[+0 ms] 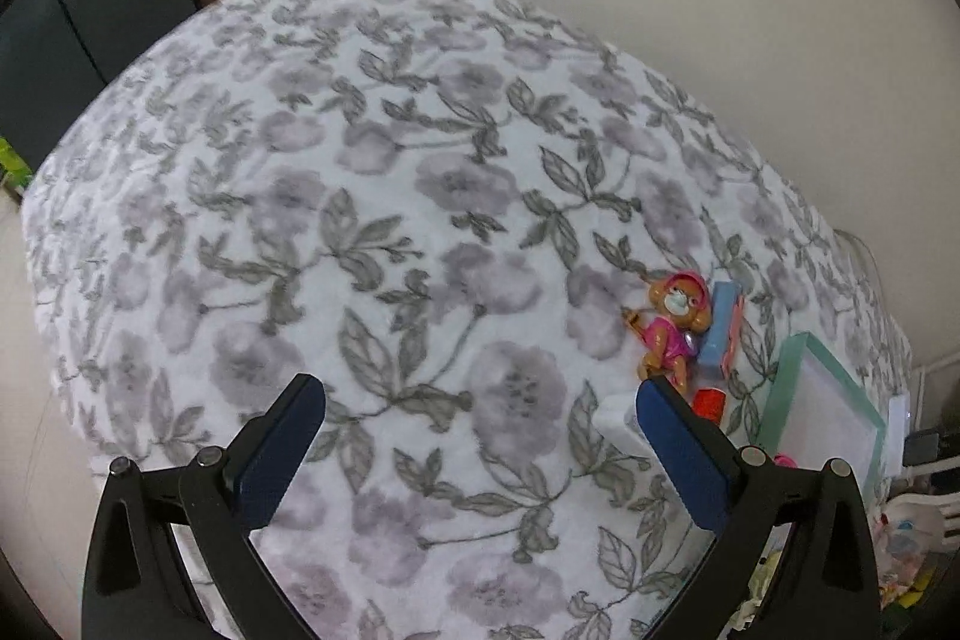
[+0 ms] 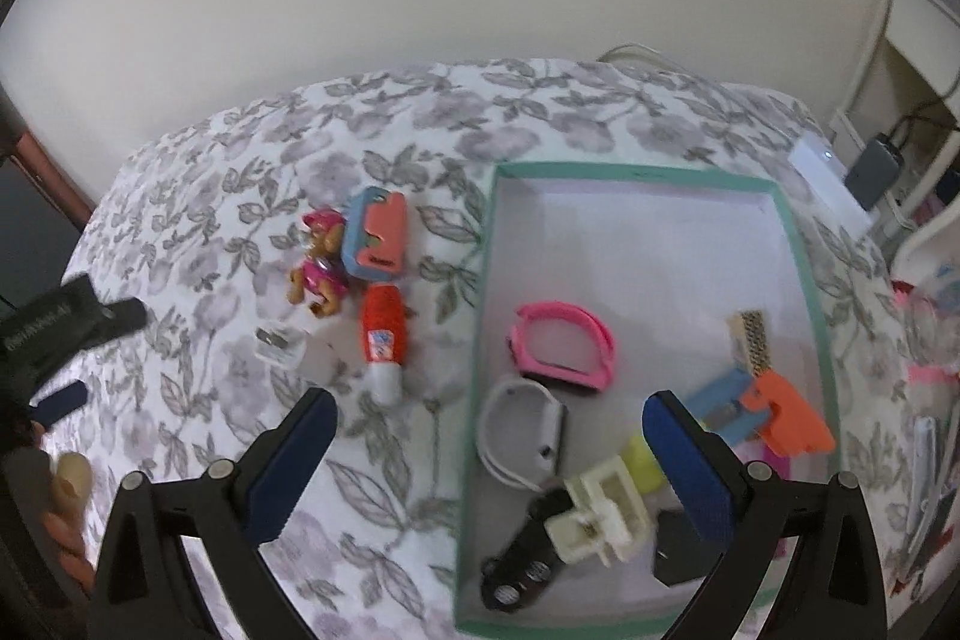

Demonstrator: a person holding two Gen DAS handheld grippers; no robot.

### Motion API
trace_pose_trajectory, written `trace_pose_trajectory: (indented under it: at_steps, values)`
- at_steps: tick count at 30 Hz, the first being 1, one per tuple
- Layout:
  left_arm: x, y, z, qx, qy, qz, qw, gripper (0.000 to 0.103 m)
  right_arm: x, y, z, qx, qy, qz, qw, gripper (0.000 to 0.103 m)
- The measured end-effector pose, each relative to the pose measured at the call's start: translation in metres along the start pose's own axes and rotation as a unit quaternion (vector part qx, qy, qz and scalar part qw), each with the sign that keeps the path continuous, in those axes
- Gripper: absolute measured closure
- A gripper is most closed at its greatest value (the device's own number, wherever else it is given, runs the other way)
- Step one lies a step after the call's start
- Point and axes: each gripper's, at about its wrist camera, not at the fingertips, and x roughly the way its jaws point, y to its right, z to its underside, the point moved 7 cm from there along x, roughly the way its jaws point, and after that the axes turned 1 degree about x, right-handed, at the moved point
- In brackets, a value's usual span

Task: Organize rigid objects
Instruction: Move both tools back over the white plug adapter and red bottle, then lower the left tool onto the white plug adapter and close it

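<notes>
1. Sorting is mid-way — both grippers, left gripper (image 1: 480, 394) and right gripper (image 2: 489, 409), stand apart, empty.
2. Next: pick the dog figure (image 2: 318, 274) beside the tray (image 2: 483, 280), approx. on the bed cover (image 2: 180, 220).

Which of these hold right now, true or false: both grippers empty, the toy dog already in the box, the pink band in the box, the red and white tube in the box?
1. Both the left gripper and the right gripper are open and empty. True.
2. The toy dog lies in the green-rimmed box. False: it lies on the floral blanket, beside the box.
3. The pink band is inside the box. True.
4. The red and white tube is in the box. False: it lies on the blanket.
</notes>
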Motion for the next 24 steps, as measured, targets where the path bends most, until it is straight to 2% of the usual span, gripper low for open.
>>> trace_pose_trajectory:
  at_steps: [3, 7, 13, 21, 24]
  values:
    - [0.012, 0.009, 0.0, 0.012, -0.014, -0.001, 0.9998, 0.0, 0.008, -0.007, -0.008, 0.004, -0.002, -0.005, 1.0, 0.0]
    - [0.02, 0.014, -0.004, 0.004, -0.022, -0.006, 0.9997, 0.0, 0.024, -0.017, -0.018, 0.001, -0.01, -0.009, 1.0, 0.0]
    - [0.035, 0.026, -0.009, 0.005, -0.031, -0.012, 0.9994, 0.0, 0.044, -0.017, -0.03, 0.007, -0.02, 0.002, 1.0, 0.0]
    - [0.047, 0.051, -0.009, 0.043, -0.033, -0.014, 0.9984, 0.0, 0.056, -0.01, -0.049, 0.021, -0.009, 0.001, 1.0, 0.0]
    - [0.052, 0.052, -0.008, 0.041, -0.04, -0.011, 0.9983, 0.0, 0.057, -0.006, -0.05, 0.013, -0.003, 0.014, 1.0, 0.0]
